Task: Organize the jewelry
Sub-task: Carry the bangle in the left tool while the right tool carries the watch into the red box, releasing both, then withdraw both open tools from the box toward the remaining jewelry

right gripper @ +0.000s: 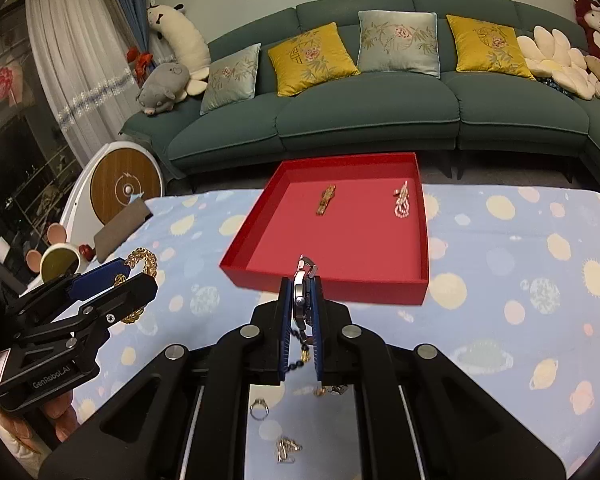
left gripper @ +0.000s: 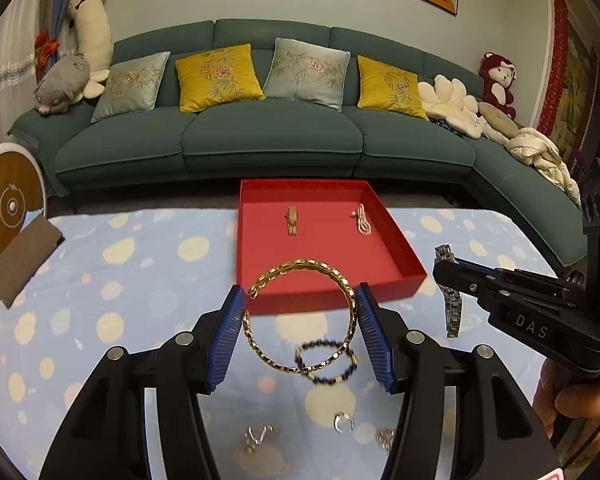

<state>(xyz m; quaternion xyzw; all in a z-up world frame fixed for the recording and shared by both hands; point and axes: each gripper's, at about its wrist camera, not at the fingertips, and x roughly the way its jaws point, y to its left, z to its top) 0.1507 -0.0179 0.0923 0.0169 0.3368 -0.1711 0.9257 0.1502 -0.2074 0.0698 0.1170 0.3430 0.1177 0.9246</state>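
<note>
My left gripper (left gripper: 302,308) is shut on a gold chain bangle (left gripper: 300,267), pinched across its width by the blue pads and lifted above the cloth. It hangs just in front of the red tray (left gripper: 340,294). My right gripper (right gripper: 300,286) is shut on a silver watch (right gripper: 300,292), held edge-on above the tray's near wall (right gripper: 328,290). In the tray lie a gold piece (right gripper: 326,199) and a pearl piece (right gripper: 402,202). The left wrist view shows the right gripper (left gripper: 444,266) with the watch band (left gripper: 453,312) dangling. The right wrist view shows the left gripper (right gripper: 140,276) with the bangle (right gripper: 142,259).
On the planet-print cloth (left gripper: 120,280) below lie a dark bead bracelet (left gripper: 328,364), a silver ring (left gripper: 343,423) and small silver pieces (left gripper: 258,436). A brown card (left gripper: 24,256) sits at the table's left edge. A green sofa (left gripper: 260,132) stands behind the table.
</note>
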